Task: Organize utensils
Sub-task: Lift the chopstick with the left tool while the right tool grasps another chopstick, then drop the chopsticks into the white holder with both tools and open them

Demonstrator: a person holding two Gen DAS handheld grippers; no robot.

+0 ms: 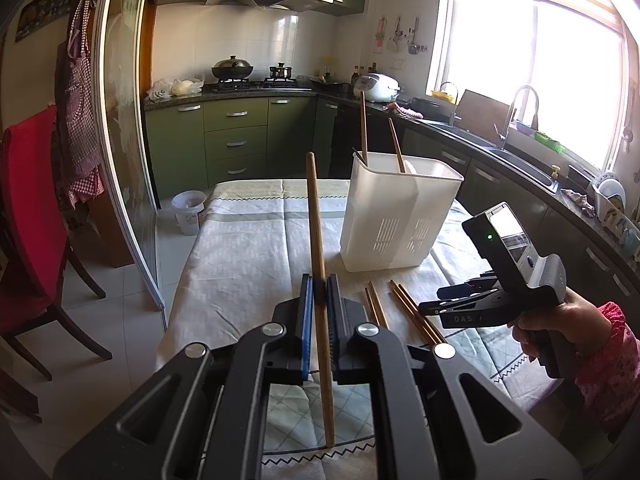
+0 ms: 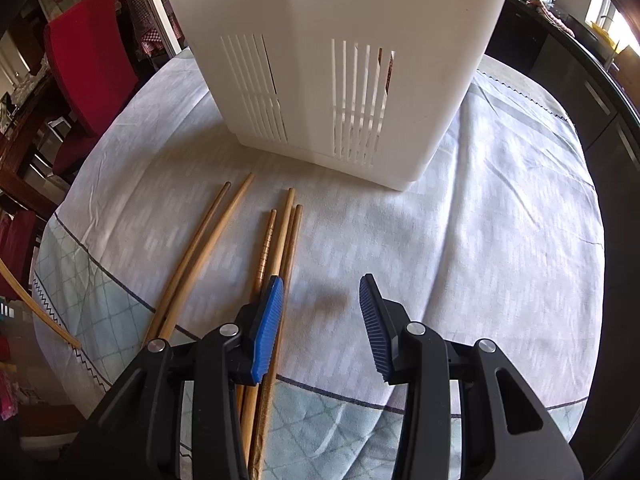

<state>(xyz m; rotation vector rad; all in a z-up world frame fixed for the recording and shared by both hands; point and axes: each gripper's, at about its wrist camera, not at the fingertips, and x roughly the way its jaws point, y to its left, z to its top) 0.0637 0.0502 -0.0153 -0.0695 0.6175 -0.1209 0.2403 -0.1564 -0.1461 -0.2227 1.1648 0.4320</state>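
White utensil caddy (image 1: 394, 216) holds 2 upright chopsticks (image 1: 363, 128).
Left gripper (image 1: 320, 300) clamps 1 chopstick (image 1: 316, 232) before it; right gripper (image 2: 320, 300) gapes over 5 loose chopsticks (image 2: 276, 248) on tablecloth (image 2: 480, 240).

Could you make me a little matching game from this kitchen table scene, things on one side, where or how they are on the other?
Things:
1. left hand-held gripper
2. right hand-held gripper
3. white utensil holder
4. loose chopsticks

States:
A. lying flat on the tablecloth
B. open, holding nothing
C. shut on one chopstick
D. standing upright with two chopsticks inside

Pairs: 1-C, 2-B, 3-D, 4-A
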